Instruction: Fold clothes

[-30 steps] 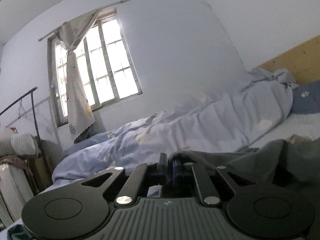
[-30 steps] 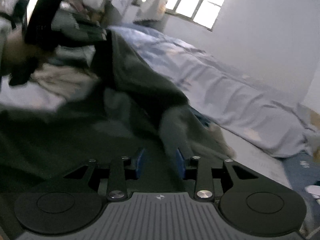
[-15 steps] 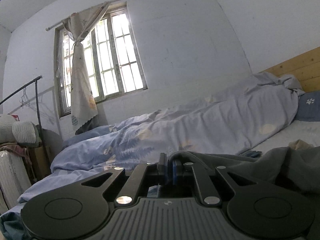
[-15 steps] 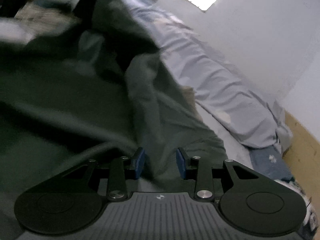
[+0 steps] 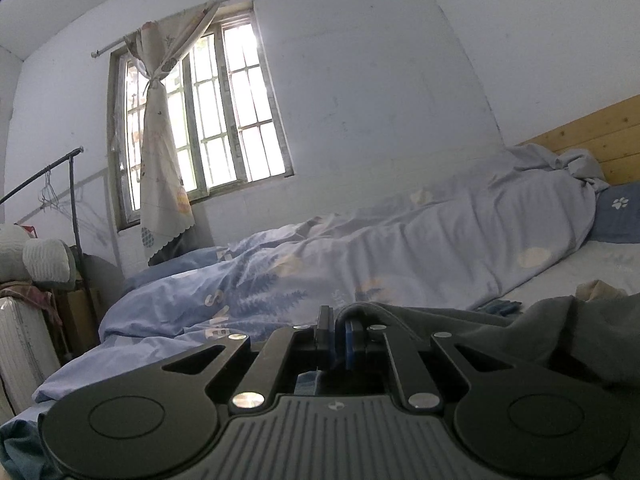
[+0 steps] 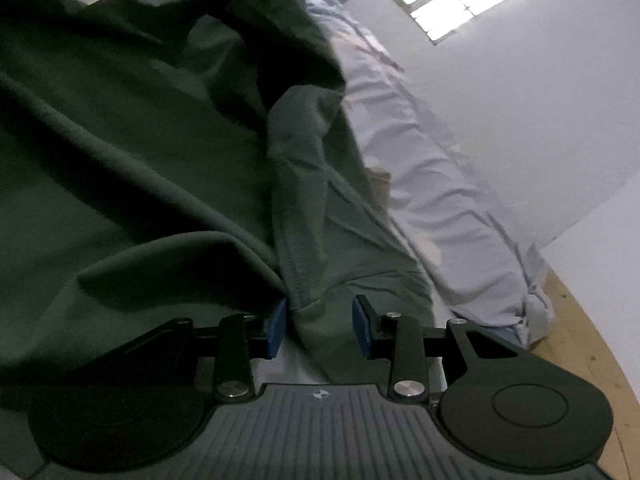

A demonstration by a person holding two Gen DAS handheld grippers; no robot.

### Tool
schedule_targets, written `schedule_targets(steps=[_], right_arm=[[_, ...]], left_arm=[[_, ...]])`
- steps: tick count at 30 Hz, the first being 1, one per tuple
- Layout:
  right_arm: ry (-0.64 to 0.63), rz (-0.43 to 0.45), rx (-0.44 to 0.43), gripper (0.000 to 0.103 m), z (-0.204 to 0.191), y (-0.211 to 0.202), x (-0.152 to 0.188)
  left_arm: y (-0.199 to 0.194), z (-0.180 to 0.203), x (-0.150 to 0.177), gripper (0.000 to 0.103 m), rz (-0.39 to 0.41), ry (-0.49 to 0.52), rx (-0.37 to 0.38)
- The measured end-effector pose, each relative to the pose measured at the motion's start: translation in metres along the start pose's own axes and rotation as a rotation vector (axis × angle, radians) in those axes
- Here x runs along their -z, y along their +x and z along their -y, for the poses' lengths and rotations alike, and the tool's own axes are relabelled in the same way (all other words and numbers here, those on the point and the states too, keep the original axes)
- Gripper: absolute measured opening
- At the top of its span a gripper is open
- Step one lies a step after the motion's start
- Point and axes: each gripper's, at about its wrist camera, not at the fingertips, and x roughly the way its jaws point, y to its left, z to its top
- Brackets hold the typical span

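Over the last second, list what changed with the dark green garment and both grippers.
The right gripper rolled and dipped toward the dark green garment, jaws apart astride a fold. The left gripper stayed shut on the garment's edge, hardly moving.

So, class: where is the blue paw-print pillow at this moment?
In the left wrist view the paw-print pillow lies at the far right edge, just below the wooden headboard and beside the bunched end of the pale blue duvet.
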Motion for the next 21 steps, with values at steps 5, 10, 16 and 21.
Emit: schedule_targets(steps=[5,10,16,21], right_arm=[[0.031,-0.017,0.042,0.035,0.007,0.003,0.000],[0.002,-0.008,0.018,0.035,-0.002,0.009,-0.005],[-0.028,-0.006,0.023,0.017,-0.011,0.022,-0.009],[-0.009,-0.022,0.040,0.007,-0.009,0.018,-0.009]], left_arm=[[0.001,0.000,0.000,0.006,-0.002,-0.003,0.003],[0.002,0.000,0.000,0.006,-0.001,-0.002,0.005],[0.003,0.001,0.000,0.006,0.000,-0.005,0.009],[0.003,-0.001,0.000,0.006,-0.006,-0.021,0.009]])
